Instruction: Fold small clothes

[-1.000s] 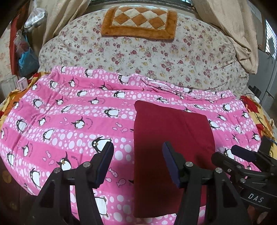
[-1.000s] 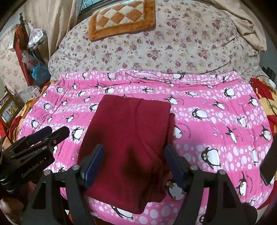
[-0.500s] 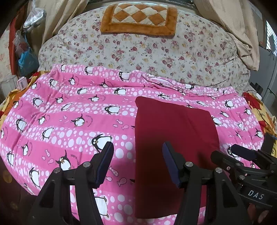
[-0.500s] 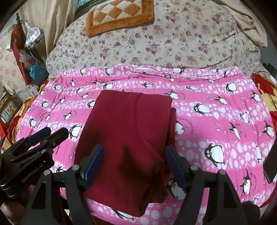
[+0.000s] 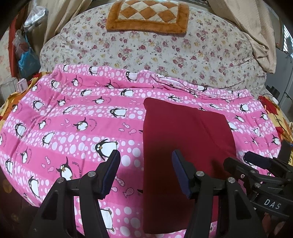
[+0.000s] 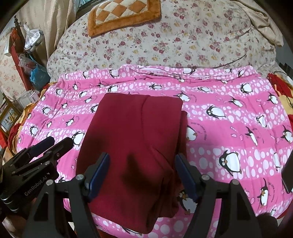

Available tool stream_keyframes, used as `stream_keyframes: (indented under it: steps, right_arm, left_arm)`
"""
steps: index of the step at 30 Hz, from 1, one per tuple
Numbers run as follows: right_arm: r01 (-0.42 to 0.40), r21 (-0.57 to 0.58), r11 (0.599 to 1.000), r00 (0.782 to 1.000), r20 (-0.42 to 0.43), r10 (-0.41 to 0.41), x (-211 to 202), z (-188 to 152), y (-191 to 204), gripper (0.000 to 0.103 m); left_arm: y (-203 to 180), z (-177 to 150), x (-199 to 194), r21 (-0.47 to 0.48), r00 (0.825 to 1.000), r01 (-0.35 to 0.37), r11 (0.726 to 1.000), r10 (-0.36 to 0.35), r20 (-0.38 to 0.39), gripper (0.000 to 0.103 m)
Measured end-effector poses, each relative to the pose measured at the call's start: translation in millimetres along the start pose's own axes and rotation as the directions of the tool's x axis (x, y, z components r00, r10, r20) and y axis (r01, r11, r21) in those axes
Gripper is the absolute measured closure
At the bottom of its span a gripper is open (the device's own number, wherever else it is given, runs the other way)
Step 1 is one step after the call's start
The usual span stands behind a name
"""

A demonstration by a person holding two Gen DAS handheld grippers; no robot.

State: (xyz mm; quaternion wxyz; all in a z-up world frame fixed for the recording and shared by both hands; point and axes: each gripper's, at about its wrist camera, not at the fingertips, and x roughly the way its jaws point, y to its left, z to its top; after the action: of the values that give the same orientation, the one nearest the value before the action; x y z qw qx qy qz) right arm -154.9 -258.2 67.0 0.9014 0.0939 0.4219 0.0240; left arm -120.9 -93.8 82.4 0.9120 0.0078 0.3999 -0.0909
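Both hand-held grippers, left (image 5: 145,171) and right (image 6: 142,173), hover spread and empty over the dark red folded fleece garment (image 6: 133,139), poised for another fold on the pink penguin-print bedspread (image 6: 228,128).

A pink cotton bedcover printed with penguins and white dots (image 5: 77,117) spreads beneath and ahead of the fingers. Beyond its far edge rises a bulky cream quilt with small red and yellow flowers (image 5: 164,47), and on top of that lies an orange plush cushion with a cream diamond check (image 5: 148,16). Beige curtains (image 5: 256,33) hang past the fingertips to the right. Far left of the fingers, plastic bags, one of them blue (image 6: 37,75), hang against a red wooden frame (image 6: 17,55). Daylight shows through a window (image 5: 287,36) at the far right.
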Motion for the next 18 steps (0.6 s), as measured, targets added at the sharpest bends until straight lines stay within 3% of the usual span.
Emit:
stream_keyframes:
  steps: [18]
  right_arm:
    - [-0.006, 0.004, 1.0, 0.999, -0.032, 0.006, 12.4, 0.2, 0.2, 0.026]
  left_arm:
    - [-0.8, -0.4, 7.0, 0.003, 1.0, -0.002, 1.0, 0.002, -0.013, 0.065]
